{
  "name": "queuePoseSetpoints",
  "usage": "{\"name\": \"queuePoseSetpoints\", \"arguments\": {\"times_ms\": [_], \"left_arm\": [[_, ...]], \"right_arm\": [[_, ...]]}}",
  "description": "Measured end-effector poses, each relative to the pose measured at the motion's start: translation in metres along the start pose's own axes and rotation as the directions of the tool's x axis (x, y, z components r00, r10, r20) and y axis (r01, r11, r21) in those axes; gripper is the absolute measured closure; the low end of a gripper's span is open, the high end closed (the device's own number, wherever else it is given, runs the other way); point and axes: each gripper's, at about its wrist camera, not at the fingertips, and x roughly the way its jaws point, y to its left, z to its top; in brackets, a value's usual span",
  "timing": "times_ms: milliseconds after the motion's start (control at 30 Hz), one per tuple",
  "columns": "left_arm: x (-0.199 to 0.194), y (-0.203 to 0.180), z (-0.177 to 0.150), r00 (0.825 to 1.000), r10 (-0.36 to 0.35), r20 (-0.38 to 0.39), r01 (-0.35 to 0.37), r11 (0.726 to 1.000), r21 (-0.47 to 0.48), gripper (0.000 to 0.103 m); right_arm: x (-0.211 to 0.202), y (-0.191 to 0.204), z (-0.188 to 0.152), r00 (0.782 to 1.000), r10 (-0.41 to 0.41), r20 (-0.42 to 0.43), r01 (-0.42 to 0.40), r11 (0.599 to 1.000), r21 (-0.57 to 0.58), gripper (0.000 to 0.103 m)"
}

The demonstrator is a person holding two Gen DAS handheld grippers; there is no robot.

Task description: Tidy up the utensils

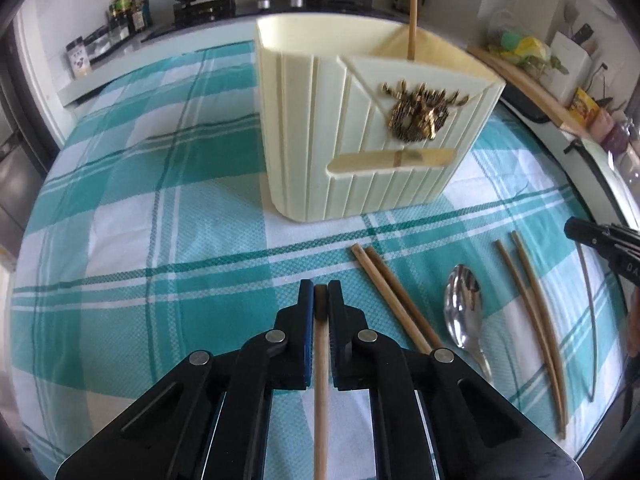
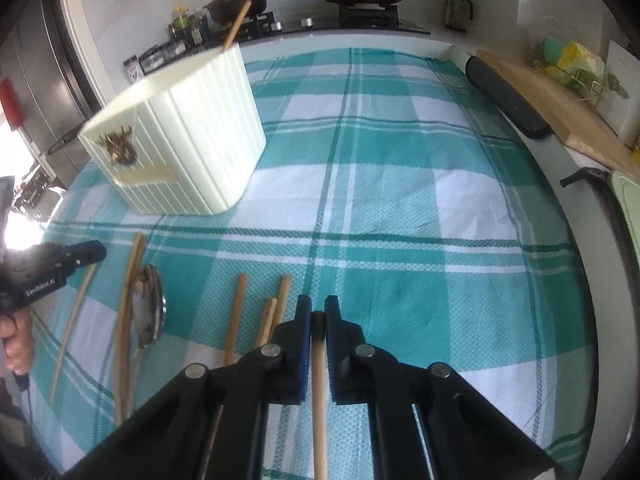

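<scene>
Left tongs [image 1: 321, 294]: being clamped narrow on a pale wooden chopstick [image 1: 320, 380].
Right tongs [image 2: 318, 310]: being closed on another wooden chopstick [image 2: 319, 392].
Done: one chopstick [image 1: 412, 24] is already standing in the cream ribbed plastic holder [image 1: 360, 128].
Left: two chopstick pairs [image 1: 396, 300] and a steel spoon [image 1: 464, 312] are lying before the holder on the teal checked worktop [image 1: 160, 240].
Left view only: both pairs are being shown clearly.
Right view only: a hand [image 2: 16, 340] is being shown.

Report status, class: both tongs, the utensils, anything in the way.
Left tongs shut on a chopstick. Right tongs shut on another chopstick. Holder has one stick; spoon on cloth. Path clear.
</scene>
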Motion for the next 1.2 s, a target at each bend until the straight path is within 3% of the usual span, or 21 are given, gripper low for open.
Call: {"name": "queuePoseSetpoints", "arguments": {"times_ms": [233, 533, 767, 1200], "left_arm": [[-0.102, 0.003, 0.003, 0.981, -0.053, 0.187, 0.055, 0.998, -0.006, 0.098], [-0.173, 0.005, 0.004, 0.932, -0.096, 0.349, 0.103, 0.995, -0.001, 0.098], [-0.191, 0.005, 0.014, 0.903, -0.093, 0.42, 0.111, 0.994, -0.017, 0.099], [-0.213, 0.01, 0.044, 0.869, -0.116, 0.481, 0.144, 0.989, -0.021, 0.099]], "right_arm": [[-0.101, 0.008, 0.011, 0.981, 0.069, 0.184, -0.067, 0.998, -0.015, 0.096], [-0.201, 0.035, 0.005, 0.917, 0.097, 0.386, -0.073, 0.994, -0.078, 0.096], [-0.227, 0.053, 0.015, 0.877, 0.069, 0.475, -0.027, 0.995, -0.096, 0.096], [-0.236, 0.071, 0.052, 0.855, 0.097, 0.509, -0.046, 0.993, -0.112, 0.096]]}}
